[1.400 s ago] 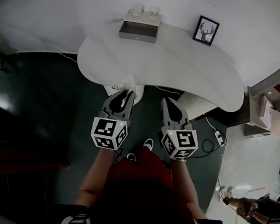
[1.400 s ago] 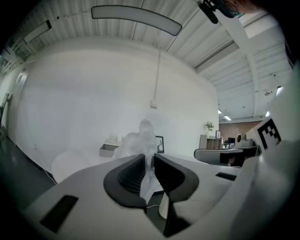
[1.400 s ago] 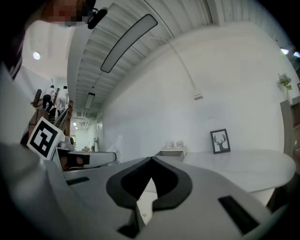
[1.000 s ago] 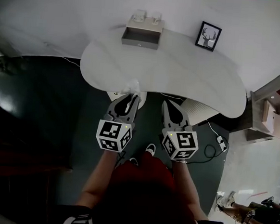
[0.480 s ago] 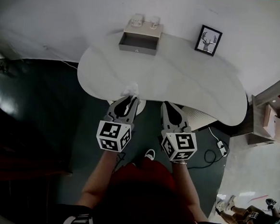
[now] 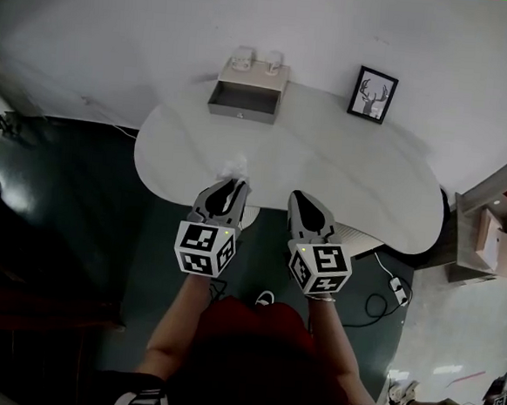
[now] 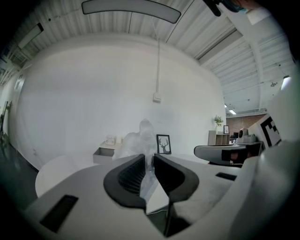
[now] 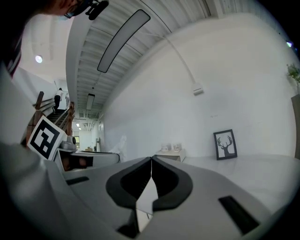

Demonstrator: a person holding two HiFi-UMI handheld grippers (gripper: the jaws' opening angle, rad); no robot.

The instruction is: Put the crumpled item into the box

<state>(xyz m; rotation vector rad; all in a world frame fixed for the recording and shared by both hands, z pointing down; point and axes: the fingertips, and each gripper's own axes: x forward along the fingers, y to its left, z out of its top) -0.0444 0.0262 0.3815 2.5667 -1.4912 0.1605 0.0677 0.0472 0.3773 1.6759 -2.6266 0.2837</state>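
The left gripper (image 6: pixel 233 183), jaws clamped on the crumpled clear item (image 6: pixel 235 163), hovers at the table's (image 6: pixel 352 166) near edge, while the open grey box (image 6: pixel 246 101) waits at the far edge. The right gripper (image 6: pixel 299 197) (jaws pressed together, empty) hangs alongside. The carry likely calls for a firm grip, with release only above the box's opening.

Open studio hall: white table (image 6: pixel 326 164), framed picture (image 6: pixel 372 95), shelving (image 6: pixel 495 216).

box (image 6: pixel 247 101) at table (image 6: pixel 327 159) back, picture (image 6: pixel 372 94) to its right
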